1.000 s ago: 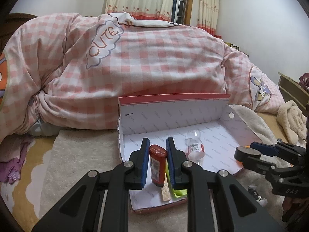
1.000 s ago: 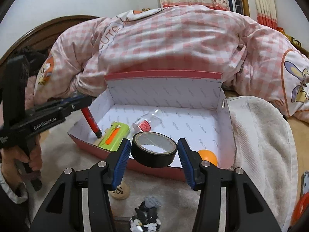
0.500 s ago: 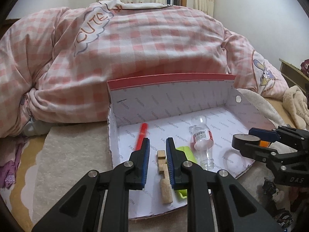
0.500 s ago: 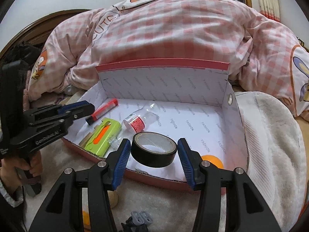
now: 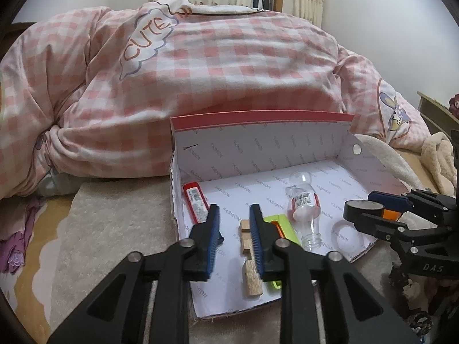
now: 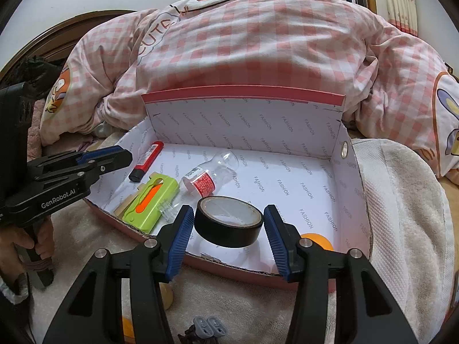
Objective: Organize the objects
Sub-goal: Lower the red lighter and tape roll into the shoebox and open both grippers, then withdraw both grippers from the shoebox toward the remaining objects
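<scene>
Right gripper [image 6: 228, 230] is clamped on the black tape roll [image 6: 228, 221], held just over the near edge of the box [image 6: 243, 120], presumably so it drops inside with the rest. Everything sits relative to that box: green cutter [image 6: 150, 202] and clear bottle [image 6: 210, 175] lie flat on its floor, red tube [image 5: 196, 202] in its far left corner. Left gripper [image 5: 233, 233] has just been opening; nothing is held in it, and it hangs over the box floor with the wooden piece [image 5: 250, 263] lying beneath.
</scene>
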